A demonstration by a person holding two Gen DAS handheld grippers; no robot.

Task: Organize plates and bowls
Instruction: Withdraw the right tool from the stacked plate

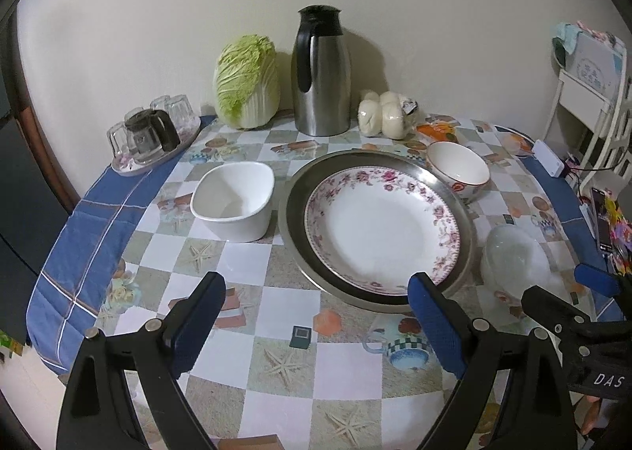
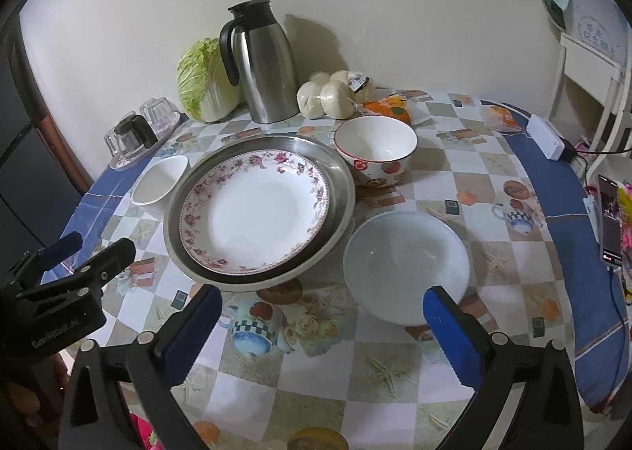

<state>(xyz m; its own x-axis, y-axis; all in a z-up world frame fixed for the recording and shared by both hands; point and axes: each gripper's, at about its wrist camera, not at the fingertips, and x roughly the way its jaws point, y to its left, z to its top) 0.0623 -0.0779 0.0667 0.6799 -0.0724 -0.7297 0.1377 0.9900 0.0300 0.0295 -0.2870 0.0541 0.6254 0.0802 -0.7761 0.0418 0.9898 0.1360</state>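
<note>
- Glazed ceramic is what I worry about: the flower-rimmed white plate (image 2: 254,213) sits loose inside the wide steel tray (image 2: 339,173), so a clumsy grab at its rim could slide it against the metal or tip it.
- My right fingers (image 2: 322,327) stand spread as wide as they go and hold nothing; the pale blue-white shallow bowl (image 2: 407,264) lies just past them, its near rim by the right-hand pad. Closing off-centre there could flip the bowl or push it toward the counter (image 2: 300,371) edge.
- My left fingers (image 1: 316,319) are also wide apart and empty, poised before the tray's near rim.
- The round white bowl with red fruit print (image 2: 375,152) stands close against the tray's far side; shifting the tray may knock it.
- The white square plastic bowl (image 1: 233,201) sits just left of the tray, apart from it.
- My two tools are close together, so crossing reaches could collide.
</note>
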